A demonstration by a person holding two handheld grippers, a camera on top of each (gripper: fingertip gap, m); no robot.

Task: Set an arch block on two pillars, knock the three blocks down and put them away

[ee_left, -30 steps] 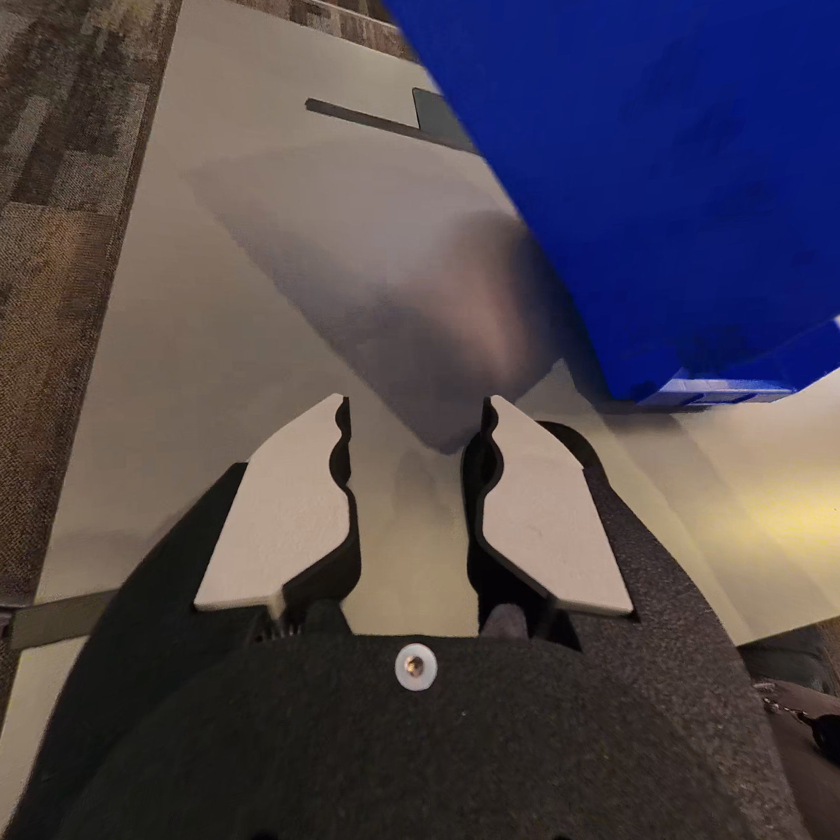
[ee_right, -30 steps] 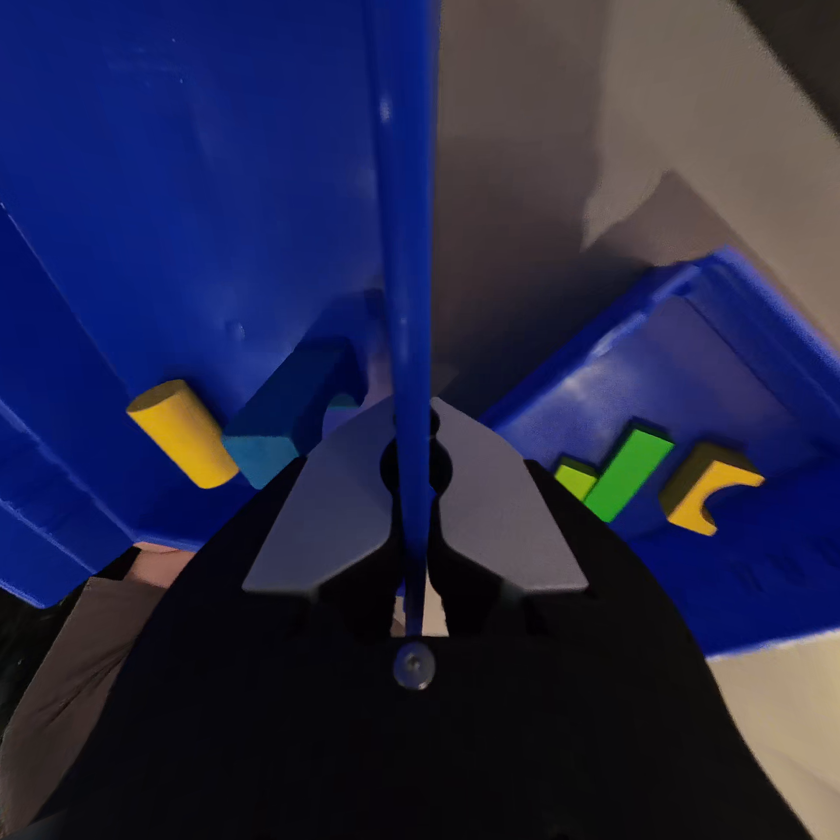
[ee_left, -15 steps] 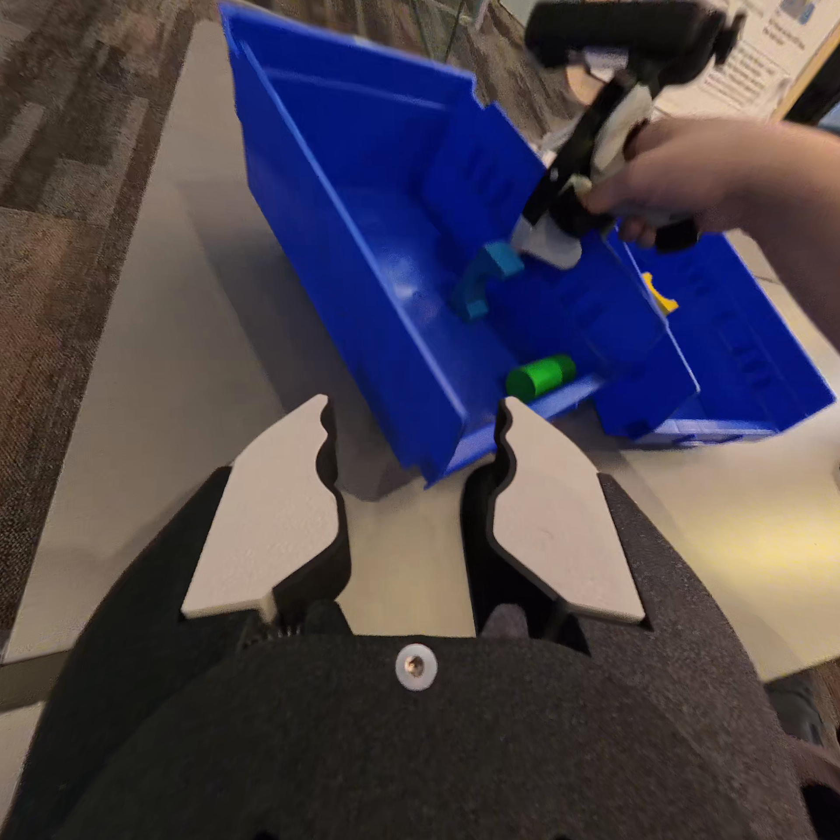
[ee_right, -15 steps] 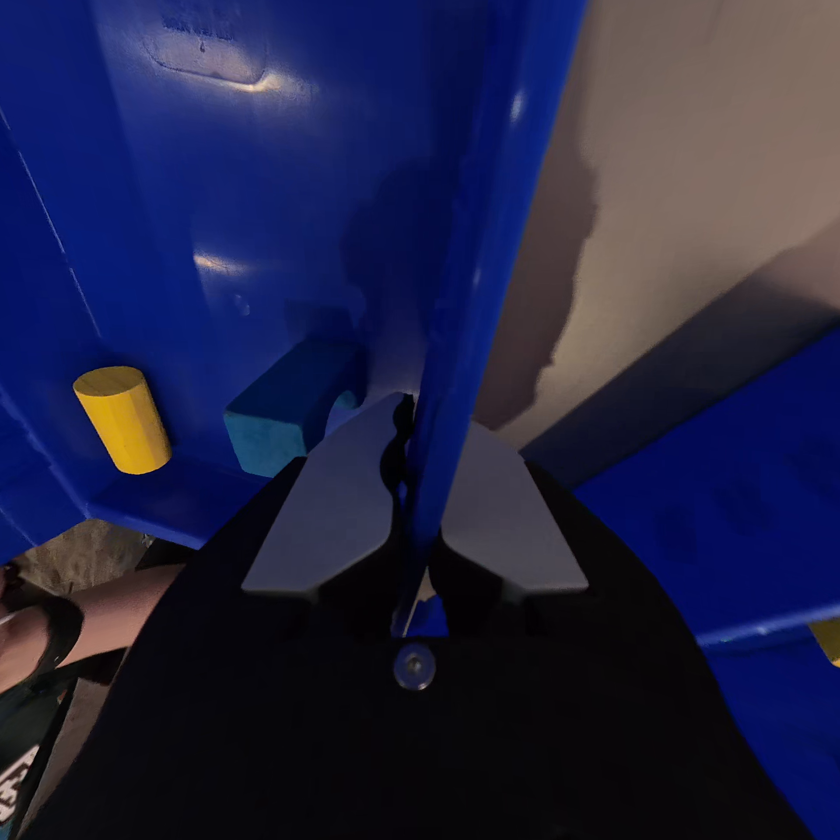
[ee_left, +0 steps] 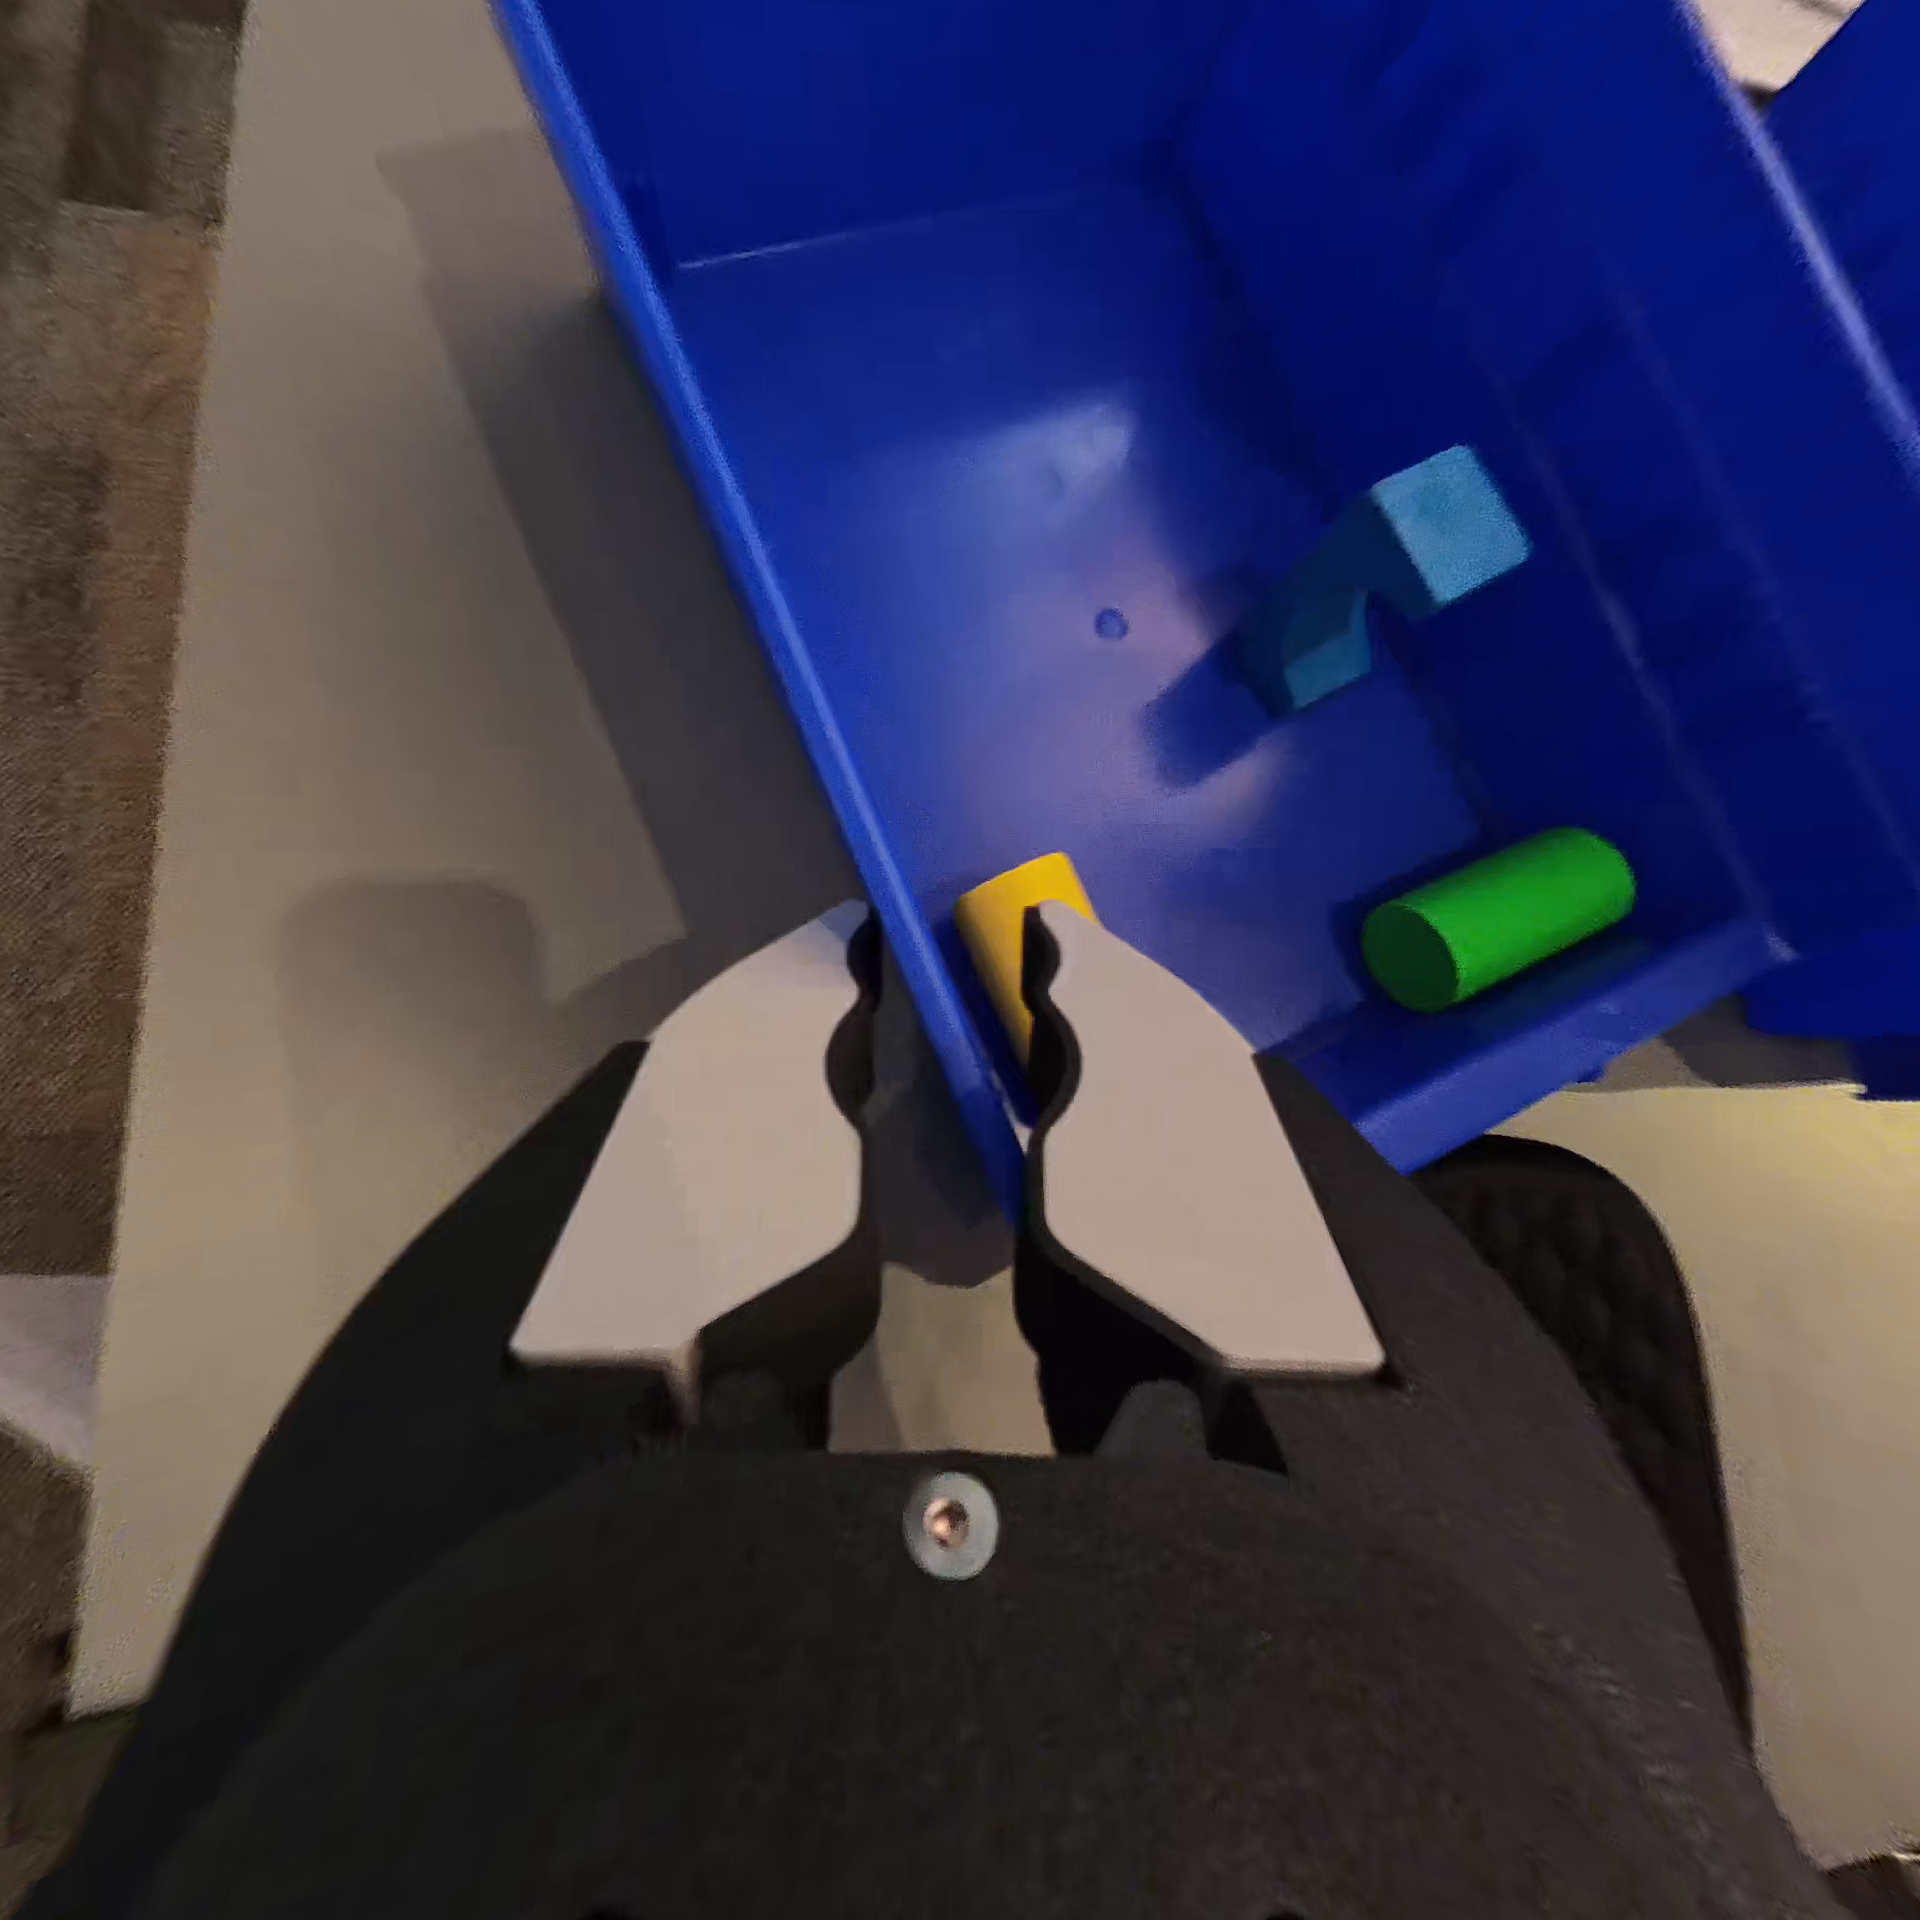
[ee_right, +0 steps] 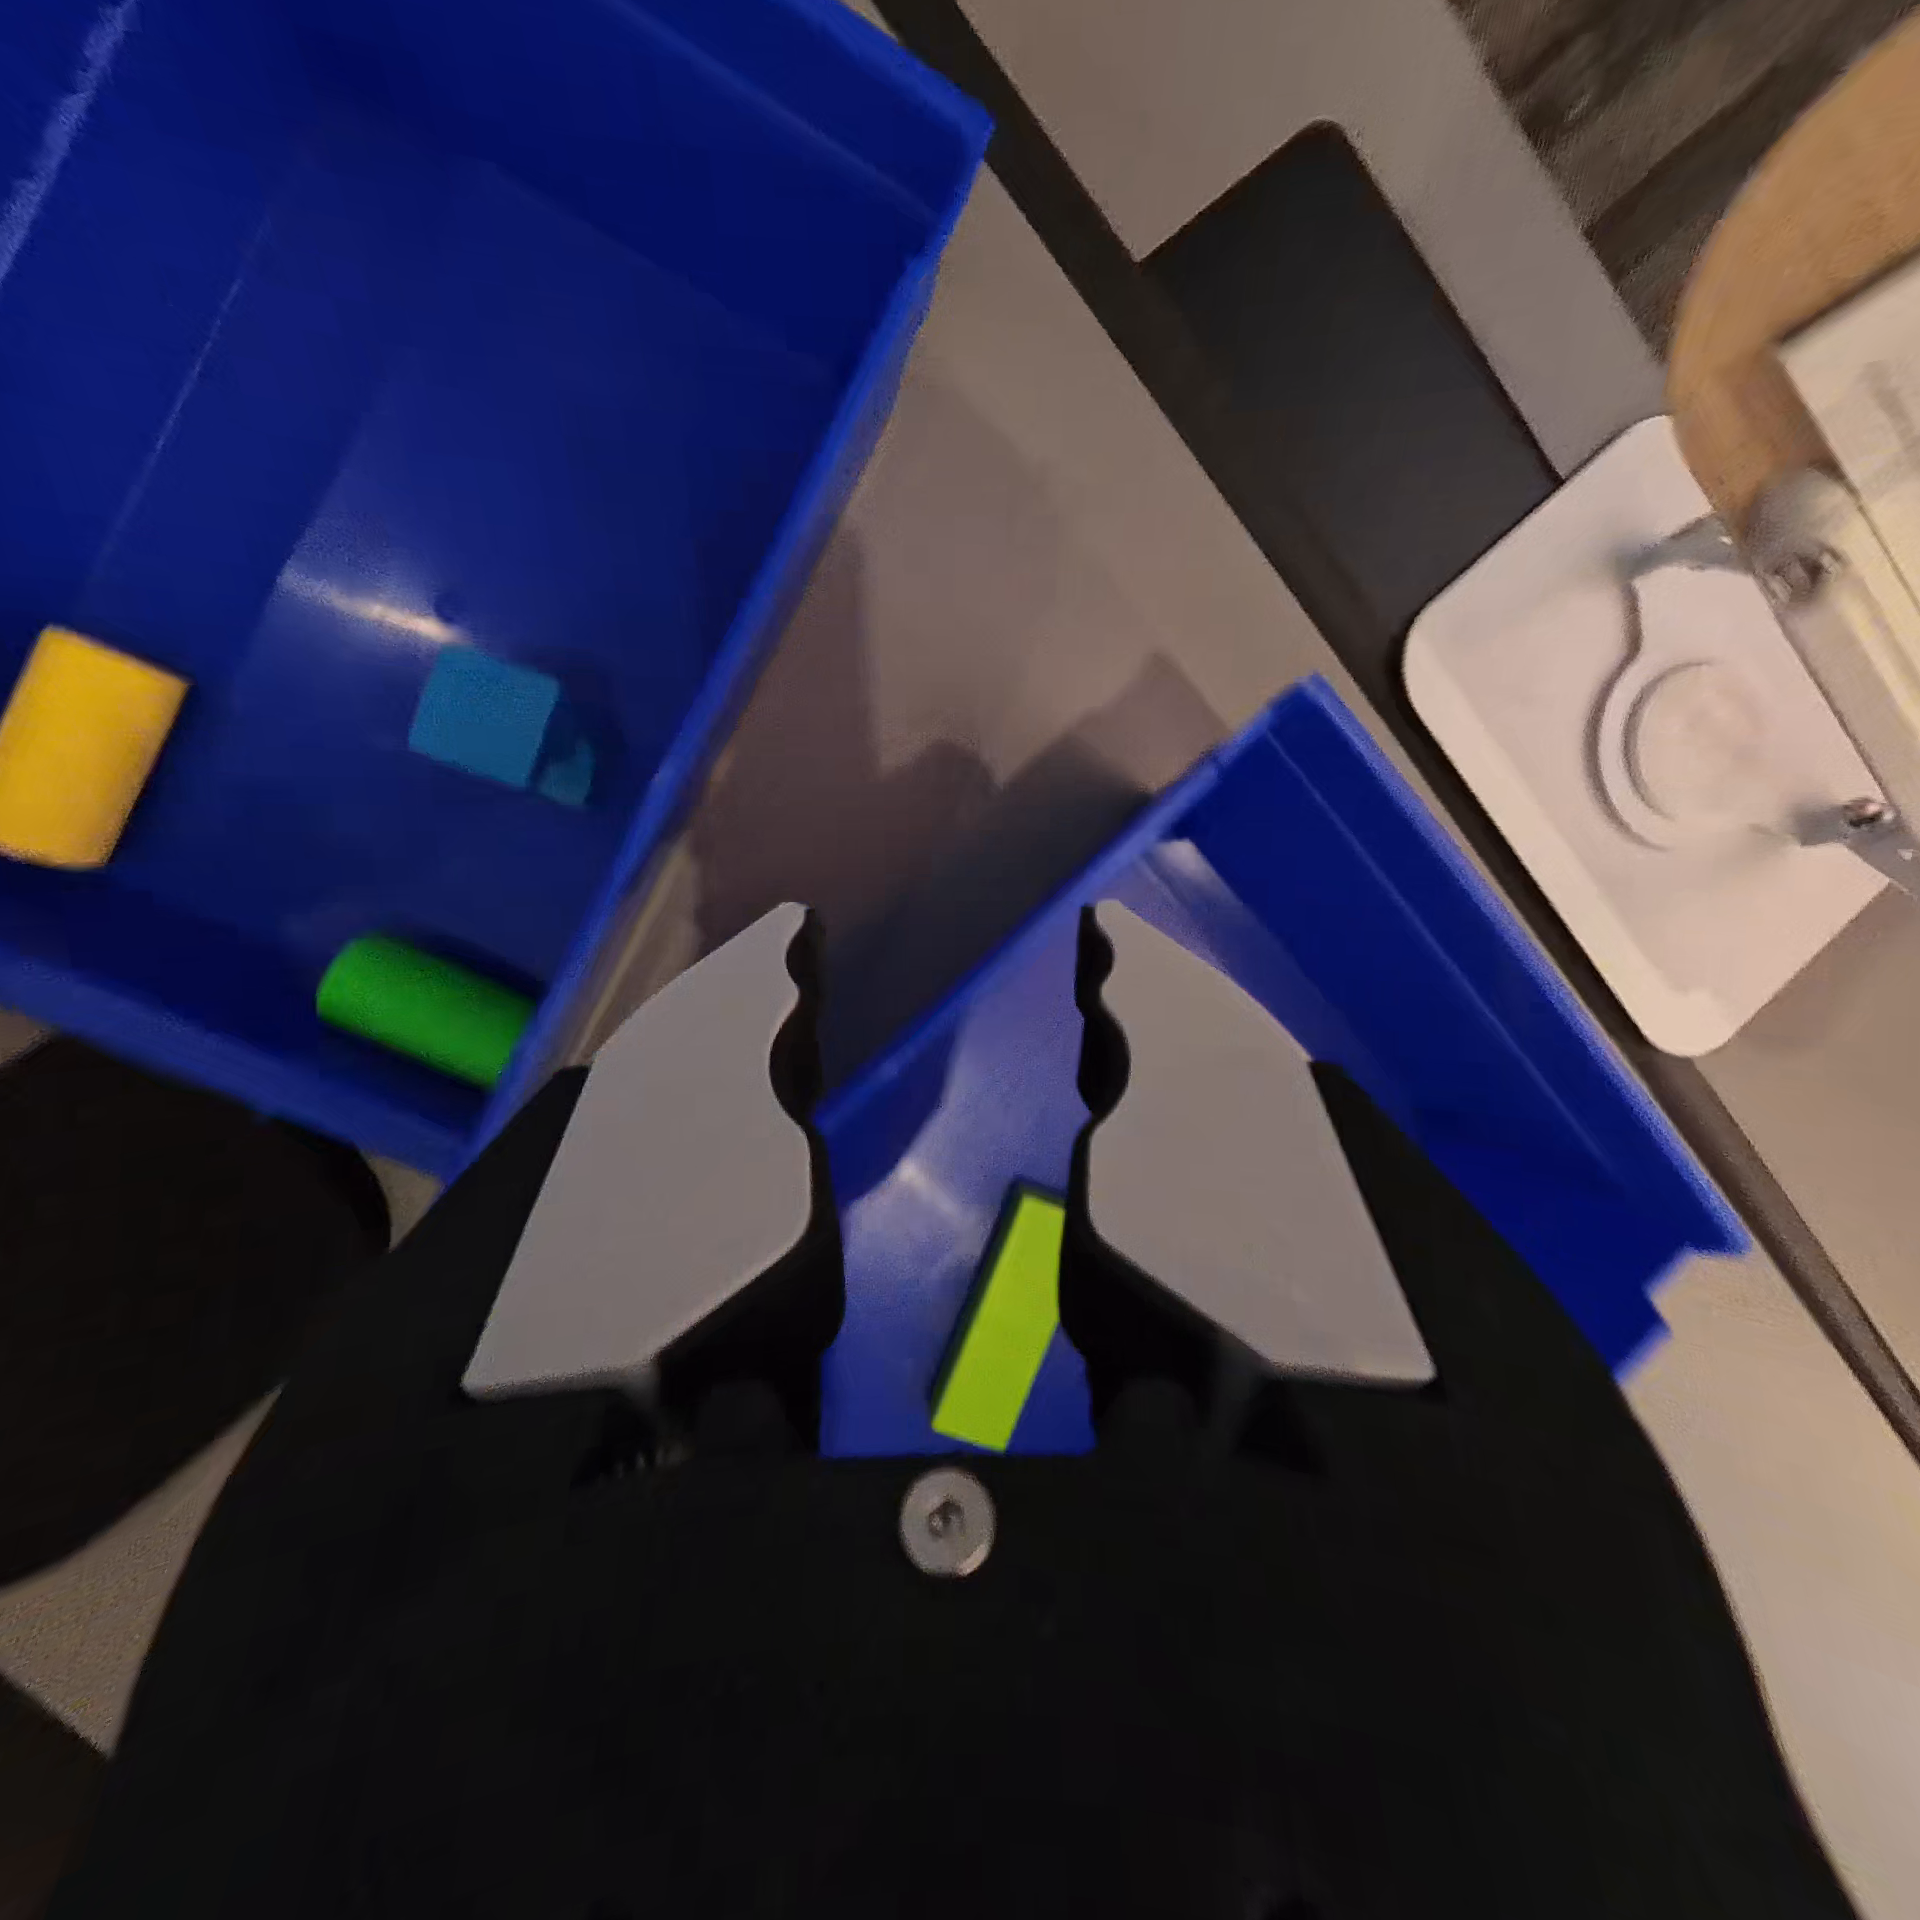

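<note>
A blue bin point(ee_left: 727, 499) holds a light blue arch block point(ee_left: 1382, 582), a green cylinder point(ee_left: 1496, 920) and a yellow cylinder point(ee_left: 1003, 935). My left gripper point(ee_left: 951, 914) stands astride the bin's left wall at its near corner. Its jaws are narrowed onto the wall, which crosses the gap at a slant. My right gripper point(ee_right: 945, 914) is open and empty above a second blue bin point(ee_right: 1455, 987), over a lime green block point(ee_right: 1003, 1320). The right wrist view also shows the first bin point(ee_right: 727, 644), the arch point(ee_right: 494, 727) and both cylinders point(ee_right: 416, 1008).
A white plate-like base point(ee_right: 1662, 748) with a wooden piece point(ee_right: 1787, 260) stands at the table's far right. A dark strip point(ee_right: 1340, 353) runs across the beige table point(ee_left: 364, 727). Carpet point(ee_left: 73, 623) lies beyond the left edge. The tips of one gripper are about 30 cm away from the tips of the other. The white plate-like base point(ee_right: 1662, 748) is about 30 cm from my right fingertips and 55 cm from my left.
My right gripper let go of the bin's wall, opened and moved over the second bin. My left gripper moved onto the bin's left wall and its jaws narrowed on it.
</note>
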